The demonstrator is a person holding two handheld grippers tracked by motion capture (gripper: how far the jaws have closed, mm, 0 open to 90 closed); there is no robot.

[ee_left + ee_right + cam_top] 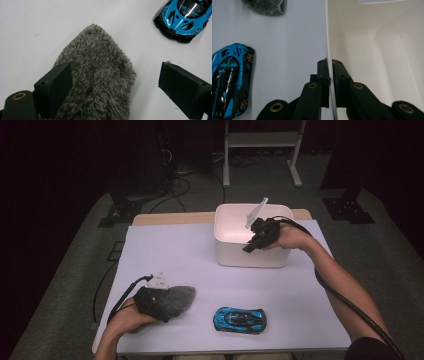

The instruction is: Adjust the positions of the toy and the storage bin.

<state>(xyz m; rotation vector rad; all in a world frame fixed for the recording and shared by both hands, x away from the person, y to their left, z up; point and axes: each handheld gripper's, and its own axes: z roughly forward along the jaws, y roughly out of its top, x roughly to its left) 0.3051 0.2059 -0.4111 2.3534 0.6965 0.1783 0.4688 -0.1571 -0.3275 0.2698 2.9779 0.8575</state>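
Right gripper (329, 65) clamping near wall of white bin (235, 252), one jaw inside, one outside: steadying bin at far right for loading. Left gripper (113, 82) spread wide, gripping nothing, hovering over grey furry cloth (100, 75) at near left. Blue toy car (240, 320) waiting near centre.

Light is falling from above onto the white table (190, 270), leaving the room behind at the top of the frame lying dark. The blue toy car (185, 17) is showing a glare streak at upper right. The high view is looking soft and grainy.
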